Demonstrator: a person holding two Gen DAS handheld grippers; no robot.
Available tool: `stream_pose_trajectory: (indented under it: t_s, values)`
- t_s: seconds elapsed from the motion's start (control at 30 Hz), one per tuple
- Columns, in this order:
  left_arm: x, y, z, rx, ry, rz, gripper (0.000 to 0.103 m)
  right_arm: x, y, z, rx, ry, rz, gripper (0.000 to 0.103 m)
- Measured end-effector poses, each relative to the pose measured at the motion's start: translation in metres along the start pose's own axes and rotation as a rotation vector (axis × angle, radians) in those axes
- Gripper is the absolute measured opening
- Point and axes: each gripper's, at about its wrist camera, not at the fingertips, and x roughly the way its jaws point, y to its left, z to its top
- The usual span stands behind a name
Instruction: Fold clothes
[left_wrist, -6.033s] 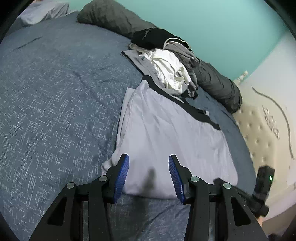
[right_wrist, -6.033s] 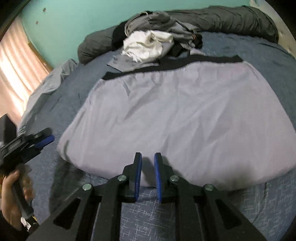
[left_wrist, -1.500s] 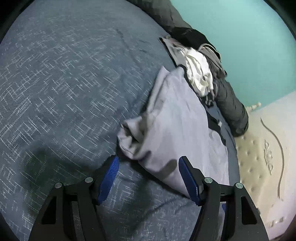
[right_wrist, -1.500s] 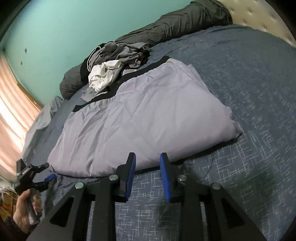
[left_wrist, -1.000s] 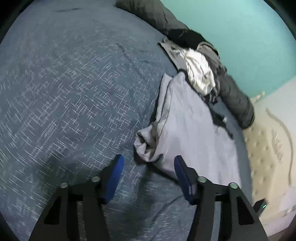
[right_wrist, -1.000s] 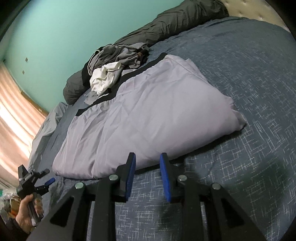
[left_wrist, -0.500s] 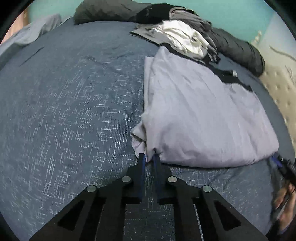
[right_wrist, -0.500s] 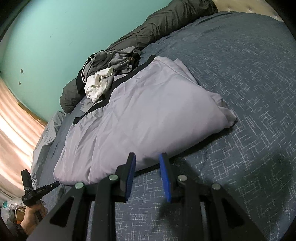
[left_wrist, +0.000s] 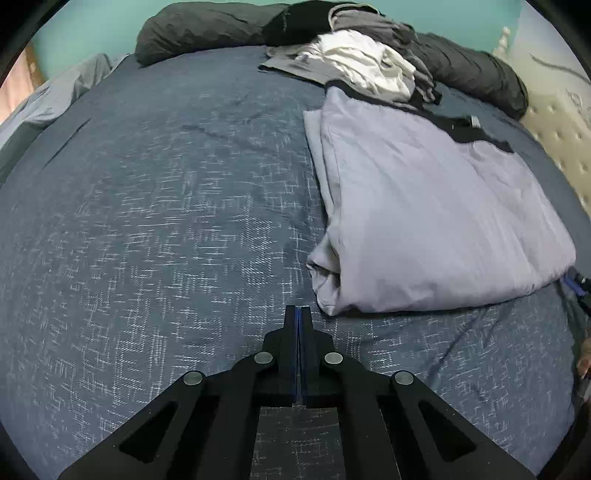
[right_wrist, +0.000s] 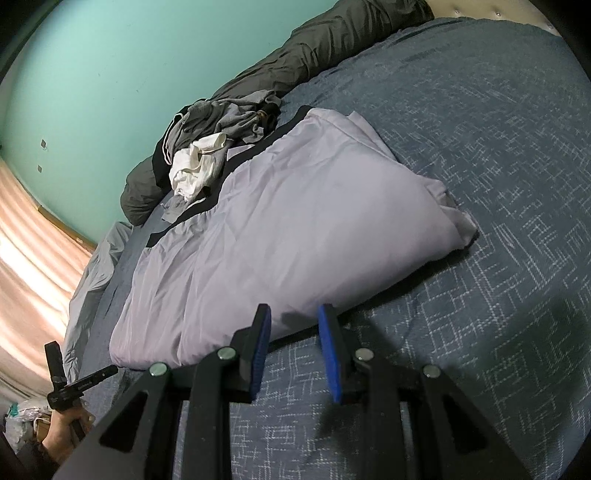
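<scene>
Two views cover the bed (left_wrist: 147, 221), and the lavender garment (left_wrist: 424, 206) is your landmark in both.

From your left wrist, your left gripper (left_wrist: 298, 314) is fully closed, blue pads pressed flat together with nothing between them. Its tip sits over bare bedspread just short of the garment's bunched near-left corner, close to it but not touching. The garment lies folded on the bedspread, its black waistband (left_wrist: 465, 129) at the far edge. Beyond the waistband is the clothes pile (left_wrist: 362, 66), white cloth on top of grey, and behind that a dark grey roll (left_wrist: 207, 26) along the teal wall. A tufted cream headboard (left_wrist: 561, 125) stands off the garment's right side. Only a sliver of your right gripper shows at the right edge of the frame.

From your right wrist, your right gripper (right_wrist: 291, 332) is partly open and empty, its tips over the garment's (right_wrist: 288, 221) near edge; you cannot tell whether they touch it. This view alone shows the pink curtain (right_wrist: 26, 258) far off the garment's left end, and your left hand (right_wrist: 62, 432) in the lower left corner, with only a little of what it holds visible. The pile (right_wrist: 207, 155) again lies beyond the waistband (right_wrist: 236, 158).
</scene>
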Motion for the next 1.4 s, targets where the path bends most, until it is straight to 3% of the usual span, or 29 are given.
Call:
stream_pose_trajectory:
  t_s: [0.2, 0.23, 0.3, 0.33, 0.4, 0.47, 0.57, 1.0, 1.03, 1.1, 1.2, 1.4]
  values:
    - [-0.01, -0.007, -0.007, -0.104, 0.02, -0.132, 0.004, 0.002, 0.0, 0.0, 0.0, 0.005, 0.001, 0.026]
    - [-0.01, -0.009, -0.008, -0.133, 0.025, -0.162, 0.008, 0.003, 0.0, -0.001, -0.001, 0.005, 0.001, 0.026]
    - [-0.006, -0.011, -0.013, -0.232, 0.03, -0.249, 0.04, 0.002, 0.001, -0.001, -0.003, 0.006, 0.003, 0.026]
    - [-0.002, -0.012, -0.015, -0.273, 0.033, -0.283, 0.047, 0.002, 0.001, -0.001, -0.003, 0.005, 0.004, 0.026]
    - [0.004, -0.014, -0.019, -0.352, 0.038, -0.343, 0.048, 0.0, 0.001, -0.001, -0.003, 0.001, 0.005, 0.026]
    - [0.013, -0.015, -0.018, -0.403, 0.032, -0.342, 0.051, -0.001, 0.0, 0.0, 0.001, -0.003, 0.005, 0.026]
    - [0.025, -0.016, -0.017, -0.476, 0.023, -0.34, 0.064, -0.002, -0.002, 0.001, 0.009, -0.004, 0.006, 0.026]
    - [0.044, -0.002, -0.011, -0.669, -0.091, -0.364, 0.062, -0.004, -0.006, 0.001, 0.031, -0.012, -0.016, 0.026]
    - [0.043, -0.002, -0.011, -0.671, -0.101, -0.362, 0.059, -0.004, -0.006, 0.001, 0.031, -0.013, -0.015, 0.026]
    - [0.038, -0.002, -0.011, -0.665, -0.125, -0.338, 0.037, -0.004, -0.005, 0.001, 0.03, -0.014, -0.015, 0.026]
    - [0.033, -0.005, -0.007, -0.64, -0.143, -0.342, 0.019, -0.004, -0.005, 0.002, 0.03, -0.016, -0.012, 0.026]
    - [0.022, -0.012, 0.01, -0.615, -0.178, -0.384, 0.009, -0.006, -0.005, 0.002, 0.029, -0.02, -0.009, 0.027]
